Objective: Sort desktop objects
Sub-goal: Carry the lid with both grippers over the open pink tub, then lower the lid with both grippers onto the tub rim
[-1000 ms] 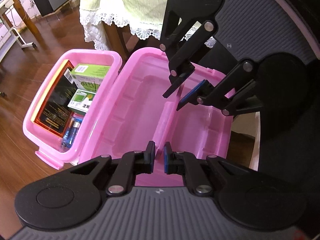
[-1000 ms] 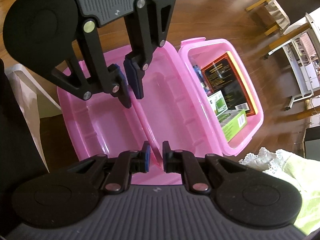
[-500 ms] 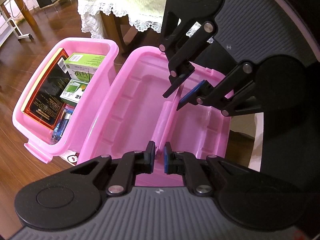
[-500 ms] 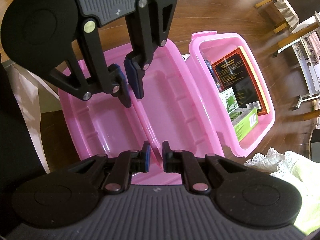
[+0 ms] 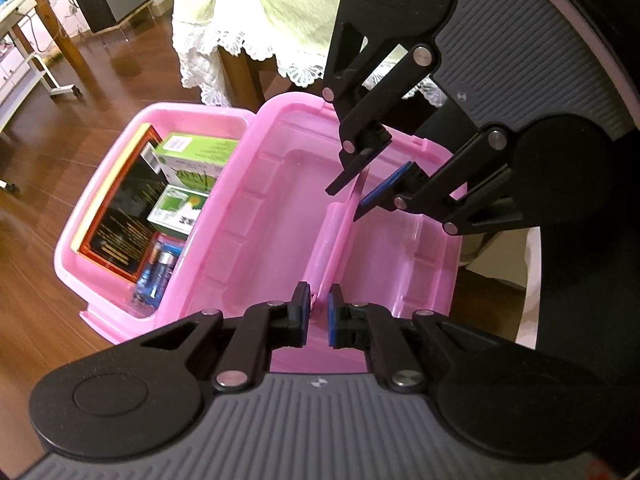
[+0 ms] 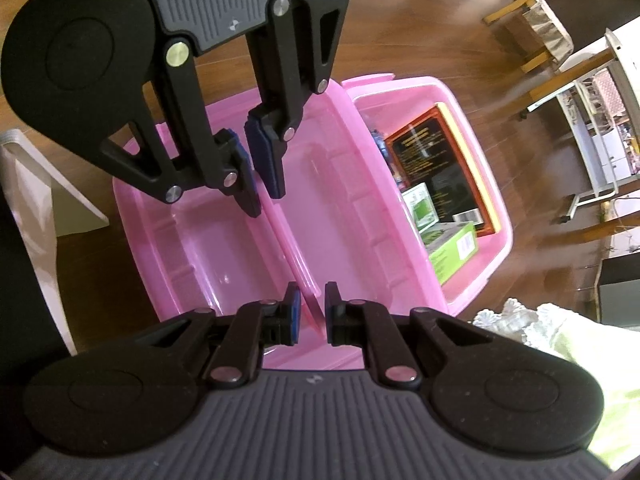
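The pink tray's (image 5: 280,216) central handle (image 5: 328,240) is being gripped at opposite ends by the left gripper (image 5: 318,314) and right gripper (image 6: 308,312). It is being held, apparently, just beside the filled pink bin (image 5: 100,184).

— Where are we, a home?
— We think so: dark wood floor (image 5: 48,184), a lace-edged cloth (image 5: 256,20) hanging over a table, wooden chairs (image 6: 532,12) and a white wheeled rack (image 6: 592,152) along the side.
— Any sign of a shop?
— We see none; furniture looks domestic.
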`<state>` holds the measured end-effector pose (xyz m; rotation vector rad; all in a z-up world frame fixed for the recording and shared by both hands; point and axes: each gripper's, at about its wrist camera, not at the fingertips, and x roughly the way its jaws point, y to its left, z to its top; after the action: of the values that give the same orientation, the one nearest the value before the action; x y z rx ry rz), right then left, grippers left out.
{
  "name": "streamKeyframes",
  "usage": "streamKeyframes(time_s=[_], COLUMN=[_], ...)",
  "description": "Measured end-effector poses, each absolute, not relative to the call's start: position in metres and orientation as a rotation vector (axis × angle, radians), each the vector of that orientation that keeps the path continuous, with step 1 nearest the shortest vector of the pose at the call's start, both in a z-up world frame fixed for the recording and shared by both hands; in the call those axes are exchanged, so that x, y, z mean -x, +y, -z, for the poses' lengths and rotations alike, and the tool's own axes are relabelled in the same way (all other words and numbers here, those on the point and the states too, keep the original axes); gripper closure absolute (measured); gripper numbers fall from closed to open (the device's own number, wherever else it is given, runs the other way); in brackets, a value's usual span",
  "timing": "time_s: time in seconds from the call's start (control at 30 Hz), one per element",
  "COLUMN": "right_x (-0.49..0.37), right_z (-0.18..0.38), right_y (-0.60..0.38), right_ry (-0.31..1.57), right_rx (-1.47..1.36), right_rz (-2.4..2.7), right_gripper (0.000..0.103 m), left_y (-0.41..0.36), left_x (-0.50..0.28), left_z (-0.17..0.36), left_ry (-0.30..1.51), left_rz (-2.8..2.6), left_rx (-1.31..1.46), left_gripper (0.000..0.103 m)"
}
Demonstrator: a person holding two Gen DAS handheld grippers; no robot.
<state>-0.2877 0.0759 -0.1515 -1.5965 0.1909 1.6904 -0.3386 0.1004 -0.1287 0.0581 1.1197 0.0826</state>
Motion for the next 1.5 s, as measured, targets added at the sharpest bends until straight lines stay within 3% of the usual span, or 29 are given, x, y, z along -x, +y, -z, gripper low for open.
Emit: streamKeyframes(time_s=[0.63,1.5], right_x=[0.271,0.242], right_z=[0.135,0.153], right_y=[0.129,0.192], right_ry=[0.127,0.144], right_rx=[1.559,1.521], right_rz=[-1.667,-1.702], right_gripper=[0.093,0.093], left_y=[0.149,0.206], left_x=[0.32,0.294], left_z=[0.11,0.127], left_ry=[1.064,1.077], left_rz=[-0.17,-0.231], left_rx=[-0.084,-0.058], left_gripper=[0.096,0.096])
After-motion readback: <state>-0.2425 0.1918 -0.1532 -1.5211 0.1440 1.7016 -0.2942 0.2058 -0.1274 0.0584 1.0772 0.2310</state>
